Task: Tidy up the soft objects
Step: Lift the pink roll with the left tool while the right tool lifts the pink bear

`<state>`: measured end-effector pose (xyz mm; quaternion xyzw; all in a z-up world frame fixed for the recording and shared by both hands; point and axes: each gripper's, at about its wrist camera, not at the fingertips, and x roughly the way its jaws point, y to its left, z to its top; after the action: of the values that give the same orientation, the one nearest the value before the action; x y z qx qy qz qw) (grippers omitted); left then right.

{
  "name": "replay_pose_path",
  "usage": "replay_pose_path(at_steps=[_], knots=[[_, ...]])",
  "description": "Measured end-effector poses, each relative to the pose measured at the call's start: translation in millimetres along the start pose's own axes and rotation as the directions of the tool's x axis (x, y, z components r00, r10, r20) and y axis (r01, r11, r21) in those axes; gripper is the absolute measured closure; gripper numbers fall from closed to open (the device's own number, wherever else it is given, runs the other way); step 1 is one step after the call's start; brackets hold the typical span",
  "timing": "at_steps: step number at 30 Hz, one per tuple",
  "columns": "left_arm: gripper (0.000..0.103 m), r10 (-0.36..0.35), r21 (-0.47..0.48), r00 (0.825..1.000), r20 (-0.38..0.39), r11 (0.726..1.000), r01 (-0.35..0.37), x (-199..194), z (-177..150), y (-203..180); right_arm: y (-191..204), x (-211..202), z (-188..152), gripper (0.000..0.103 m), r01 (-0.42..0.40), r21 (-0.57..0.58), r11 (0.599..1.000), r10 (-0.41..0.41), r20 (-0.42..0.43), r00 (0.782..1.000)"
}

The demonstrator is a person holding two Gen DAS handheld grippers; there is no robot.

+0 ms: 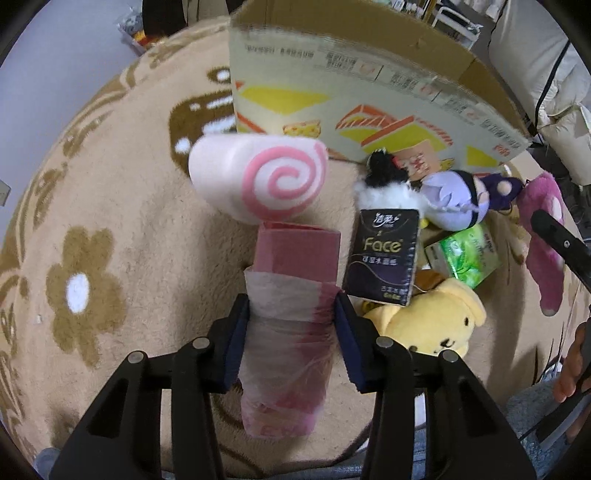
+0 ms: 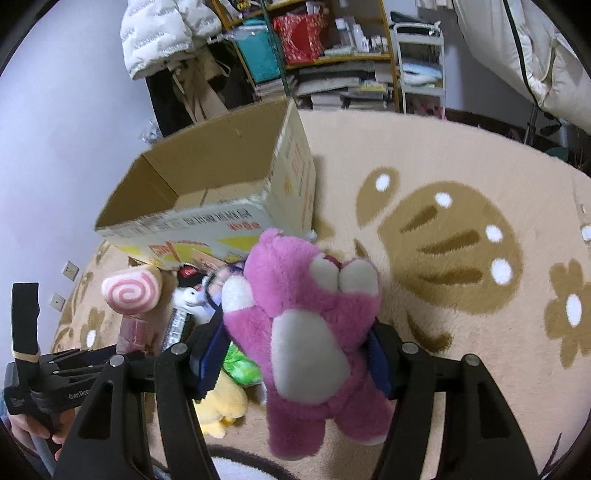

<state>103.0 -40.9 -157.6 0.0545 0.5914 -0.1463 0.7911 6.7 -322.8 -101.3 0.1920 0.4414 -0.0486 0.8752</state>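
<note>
My left gripper [image 1: 291,314] is shut on a pink tissue pack [image 1: 291,295] in clear wrap, held over the rug. My right gripper [image 2: 295,347] is shut on a pink plush bear [image 2: 306,317], lifted above the rug; the bear also shows in the left wrist view [image 1: 546,236]. An open cardboard box [image 2: 207,192] stands behind the pile, also in the left wrist view [image 1: 369,92]. On the rug lie a pink swirl roll plush [image 1: 258,177], a black Face tissue pack [image 1: 384,258], a green tissue pack [image 1: 465,254], a yellow dog plush [image 1: 436,321], a purple doll [image 1: 461,195] and a black-and-white plush [image 1: 384,181].
A beige flower-pattern rug [image 2: 461,229] covers the floor. Shelves with books and boxes [image 2: 332,55] and a white jacket [image 2: 159,33] stand behind the box. A white cart [image 2: 417,55] stands at the back right.
</note>
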Motion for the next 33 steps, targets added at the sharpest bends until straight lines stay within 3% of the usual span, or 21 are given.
replay_pose_path(at_steps=[5,8,12,20,23,27,33], knots=[[0.062,0.011,0.008,0.997,0.071,1.0,-0.012,-25.4,-4.5,-5.1,4.3,-12.1,2.6,0.035,-0.005,-0.017,1.0,0.006,0.048,0.999],[0.075,0.033,0.014,0.993,0.114,0.999,-0.035,-48.1,-14.8,-16.7,9.9,-17.4,2.3,0.035,0.001,-0.036,0.999,0.002,0.068,0.998],[0.083,0.037,0.018,0.99,0.136,0.999,-0.04,-54.8,-19.0,-18.8,13.1,-24.4,3.0,0.035,-0.006,-0.054,0.999,0.011,0.091,0.996],[0.084,0.059,-0.015,0.973,0.225,0.998,-0.057,-88.5,-24.6,-19.1,18.8,-39.1,4.4,0.035,-0.023,-0.07,0.997,0.034,0.166,0.985],[0.084,0.065,-0.034,0.954,0.294,0.998,-0.058,-105.0,-24.8,-15.2,22.1,-46.3,6.2,0.035,-0.026,-0.08,0.996,0.043,0.209,0.977],[0.084,0.069,-0.026,0.909,0.412,0.998,-0.064,-132.8,-21.5,-17.5,34.9,-58.4,11.1,0.035,0.014,-0.133,0.991,0.026,0.294,0.956],[0.084,0.077,-0.012,0.858,0.509,0.997,-0.082,-158.1,-5.1,-23.2,47.0,-65.4,25.5,0.035,0.0,-0.173,0.985,0.059,0.339,0.939]])
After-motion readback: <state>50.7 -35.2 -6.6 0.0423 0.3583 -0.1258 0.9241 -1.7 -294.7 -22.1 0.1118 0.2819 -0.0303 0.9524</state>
